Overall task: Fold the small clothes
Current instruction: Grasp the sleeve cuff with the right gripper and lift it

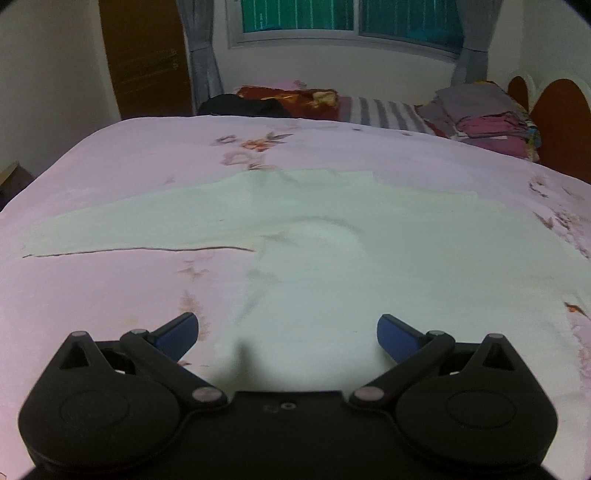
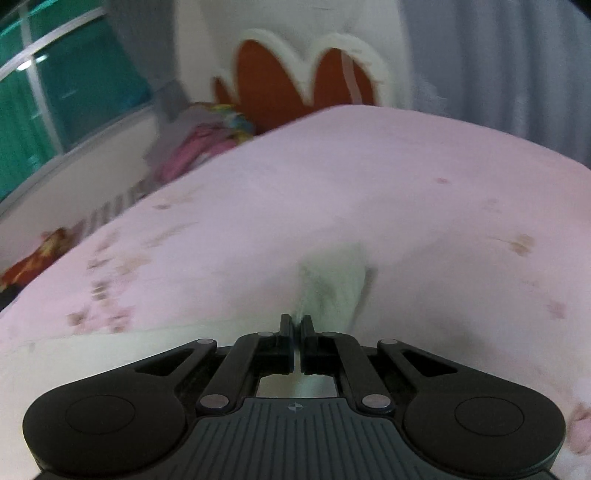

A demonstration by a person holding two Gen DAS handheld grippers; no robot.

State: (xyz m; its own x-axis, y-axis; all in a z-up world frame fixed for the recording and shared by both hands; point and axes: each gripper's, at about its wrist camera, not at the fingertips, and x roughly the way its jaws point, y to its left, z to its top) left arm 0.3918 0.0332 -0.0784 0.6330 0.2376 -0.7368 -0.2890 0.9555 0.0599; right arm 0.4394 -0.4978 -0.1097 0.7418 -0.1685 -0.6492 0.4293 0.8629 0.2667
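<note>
A pale green garment (image 1: 303,236) lies spread flat on the pink flowered bedspread (image 1: 110,166), one sleeve reaching left. My left gripper (image 1: 288,334) hovers above the garment's near edge, its blue-padded fingers (image 1: 177,336) wide open with nothing between them. In the right wrist view, my right gripper (image 2: 296,325) is shut on a bunched tip of the pale green garment (image 2: 332,280), which pokes out past the fingertips above the pink bedspread (image 2: 369,184). This view is blurred.
At the far edge of the bed lie a striped cloth (image 1: 380,110), a red and black heap (image 1: 280,99) and a stack of folded clothes (image 1: 487,122). A brown headboard (image 2: 303,85), window (image 1: 343,18) and curtains lie beyond.
</note>
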